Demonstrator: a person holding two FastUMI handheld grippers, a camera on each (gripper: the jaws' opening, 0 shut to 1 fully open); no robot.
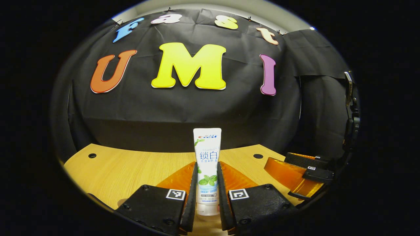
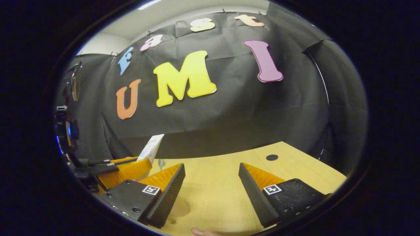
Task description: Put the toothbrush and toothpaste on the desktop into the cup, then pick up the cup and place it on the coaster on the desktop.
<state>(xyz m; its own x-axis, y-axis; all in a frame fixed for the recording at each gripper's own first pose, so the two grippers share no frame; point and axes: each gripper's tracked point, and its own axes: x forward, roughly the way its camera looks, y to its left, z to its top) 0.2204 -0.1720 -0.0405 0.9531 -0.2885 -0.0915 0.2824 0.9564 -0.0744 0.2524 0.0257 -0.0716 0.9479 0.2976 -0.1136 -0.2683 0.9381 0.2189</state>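
In the left gripper view, the left claw (image 1: pixel 207 193) was seen closed narrowly on a white plastic toothpaste tube with green leaf printing (image 1: pixel 207 164). The tube was held upright, cap end down and flat crimped end up, with both fingers (image 1: pixel 193 196) pressed against its sides. It was raised above the pale wood-grain desk (image 1: pixel 131 170), whose surface showed two small dark round holes near its far edge. At the right of that view, the right claw (image 1: pixel 300 178) was seen lower and to the side, well apart from the tube.

In the right gripper view, the right claw (image 2: pixel 211 191) was held wide, with nothing between its fingers and bare desk (image 2: pixel 213 196) showing in the gap. It hung above the desk. At the left of that view, the left claw (image 2: pixel 128 170) was seen with the toothpaste tube (image 2: pixel 150 148) rising from it at a tilt. A fingertip of a person (image 2: pixel 203 232) was just visible at the bottom edge. Whether the tube touched the desk could not be told.
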